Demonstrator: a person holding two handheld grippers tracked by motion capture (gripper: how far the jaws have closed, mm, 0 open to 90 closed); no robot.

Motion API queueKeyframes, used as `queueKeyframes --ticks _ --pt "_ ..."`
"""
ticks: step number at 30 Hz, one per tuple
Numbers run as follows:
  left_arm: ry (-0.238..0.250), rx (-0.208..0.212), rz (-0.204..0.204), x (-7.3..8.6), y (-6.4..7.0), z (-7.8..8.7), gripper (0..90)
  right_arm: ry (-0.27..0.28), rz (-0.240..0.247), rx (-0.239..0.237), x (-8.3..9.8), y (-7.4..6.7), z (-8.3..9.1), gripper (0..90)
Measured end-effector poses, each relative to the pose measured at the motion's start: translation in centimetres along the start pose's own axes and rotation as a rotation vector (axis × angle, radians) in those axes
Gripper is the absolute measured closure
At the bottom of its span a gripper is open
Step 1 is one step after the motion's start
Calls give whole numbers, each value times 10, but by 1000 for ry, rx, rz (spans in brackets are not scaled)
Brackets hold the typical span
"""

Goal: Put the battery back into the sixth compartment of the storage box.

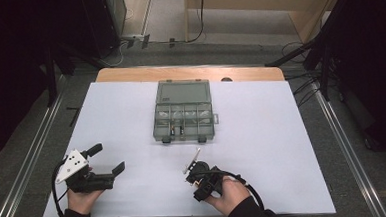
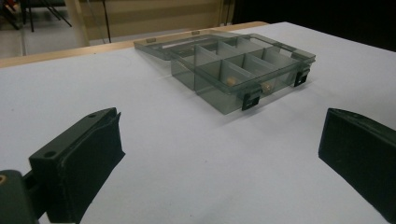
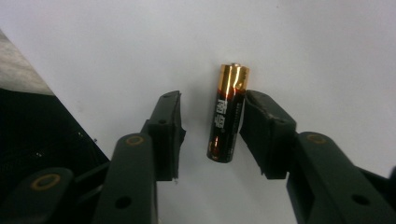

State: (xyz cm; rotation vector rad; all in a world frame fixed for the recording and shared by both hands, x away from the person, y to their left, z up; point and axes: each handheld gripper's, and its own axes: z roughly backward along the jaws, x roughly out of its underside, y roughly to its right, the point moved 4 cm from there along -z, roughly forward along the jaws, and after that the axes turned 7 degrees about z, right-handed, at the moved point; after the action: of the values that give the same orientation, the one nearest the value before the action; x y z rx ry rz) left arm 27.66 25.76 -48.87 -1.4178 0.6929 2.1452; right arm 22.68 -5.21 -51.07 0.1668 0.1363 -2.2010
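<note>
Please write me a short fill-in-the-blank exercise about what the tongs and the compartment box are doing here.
1. Between the right tongs lies a black and gold ____.
2. The clear compartment box sits on the white table with its lid ____.
3. The left tongs stand wide ____, holding nothing.
4. The battery rests against one pad, with a ____ between it and the other.

Missing words: battery; open; open; gap

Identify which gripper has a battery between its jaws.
The right gripper: a black-and-gold battery lies between its parted jaws. The left gripper has bare table.
</note>
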Motion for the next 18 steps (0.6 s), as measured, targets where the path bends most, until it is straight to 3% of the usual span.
queueKeyframes --ticks 7,12,18 --pt "0 2 1 0 0 0 0 -12 -11 -1 0 1 -1 661" --pt "-1 2 -1 0 0 0 0 -25 -11 4 0 1 -2 763" --pt "0 1 0 0 0 0 0 -26 -1 9 1 1 -2 776"
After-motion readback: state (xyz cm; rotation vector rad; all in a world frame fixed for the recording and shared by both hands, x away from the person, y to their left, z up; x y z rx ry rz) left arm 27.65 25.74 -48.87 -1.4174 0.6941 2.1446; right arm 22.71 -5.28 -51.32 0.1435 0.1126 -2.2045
